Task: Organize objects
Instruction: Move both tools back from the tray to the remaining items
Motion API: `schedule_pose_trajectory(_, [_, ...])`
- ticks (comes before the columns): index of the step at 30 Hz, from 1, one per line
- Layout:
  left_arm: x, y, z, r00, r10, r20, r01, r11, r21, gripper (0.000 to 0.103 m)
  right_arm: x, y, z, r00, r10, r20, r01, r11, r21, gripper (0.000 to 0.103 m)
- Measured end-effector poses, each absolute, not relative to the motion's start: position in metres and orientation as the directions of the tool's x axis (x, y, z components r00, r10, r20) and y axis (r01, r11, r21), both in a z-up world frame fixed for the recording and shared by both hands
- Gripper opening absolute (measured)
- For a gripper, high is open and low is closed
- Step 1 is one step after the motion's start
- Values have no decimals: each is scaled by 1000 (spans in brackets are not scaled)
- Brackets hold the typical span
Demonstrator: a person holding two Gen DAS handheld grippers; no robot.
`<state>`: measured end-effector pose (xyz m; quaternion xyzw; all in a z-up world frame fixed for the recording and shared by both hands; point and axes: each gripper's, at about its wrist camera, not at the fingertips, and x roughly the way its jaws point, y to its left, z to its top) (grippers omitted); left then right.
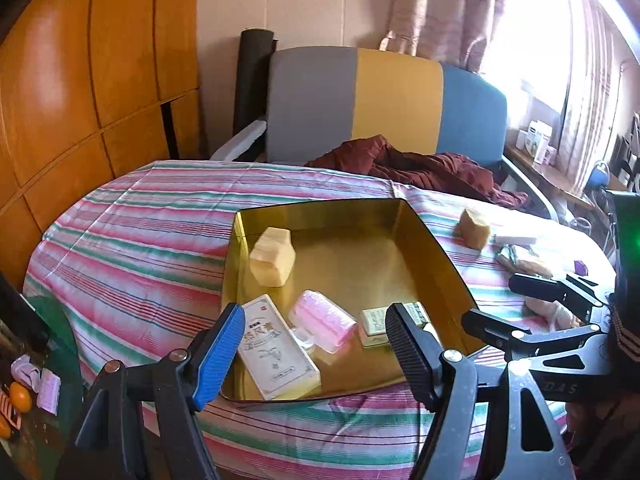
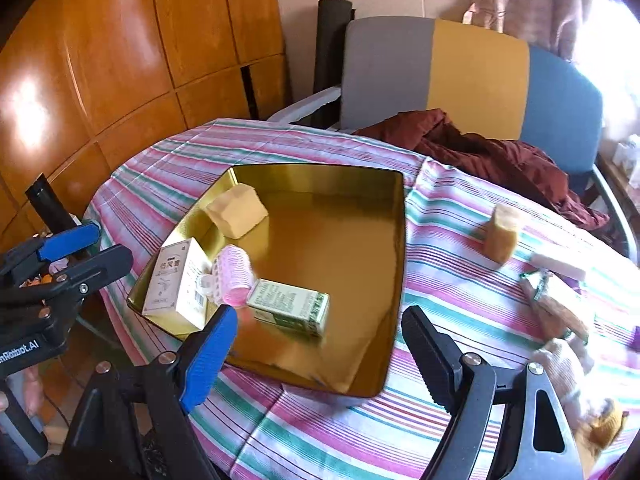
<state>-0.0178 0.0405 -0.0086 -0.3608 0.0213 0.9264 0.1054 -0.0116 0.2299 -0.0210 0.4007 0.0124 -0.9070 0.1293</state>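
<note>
A gold tray (image 1: 424, 236) (image 2: 400, 216) lies on the striped tablecloth. In it are a pale yellow block (image 1: 273, 257) (image 2: 237, 210), a white medicine box (image 1: 276, 352) (image 2: 176, 280), a pink hair roller (image 1: 322, 320) (image 2: 234, 276) and a green-and-white box (image 1: 376, 320) (image 2: 292, 306). My left gripper (image 1: 316, 356) is open and empty over the tray's near edge. My right gripper (image 2: 320, 356) is open and empty at the tray's near right side; it also shows in the left wrist view (image 1: 528, 304).
On the cloth right of the tray are a tan block (image 1: 474, 229) (image 2: 502, 238), a white bar (image 2: 558, 266) and a wrapped packet (image 2: 556, 304). A dark red cloth (image 2: 480, 152) lies by a grey-yellow-blue chair (image 1: 396, 96). Wooden panels stand at the left.
</note>
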Motion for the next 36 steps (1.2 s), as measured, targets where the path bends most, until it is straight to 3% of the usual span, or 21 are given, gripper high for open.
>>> schedule_pose_trajectory(25, [-11, 133, -26, -612, 323, -722, -451, -892, -17, 74, 32, 373, -34, -654, -11, -756, -95, -991, 97, 86])
schedule_pose_trajectory(36, [-10, 159, -40, -477, 430, -767, -561, -820, -112, 73, 70, 473, -22, -636, 164, -754, -357, -929, 99, 89])
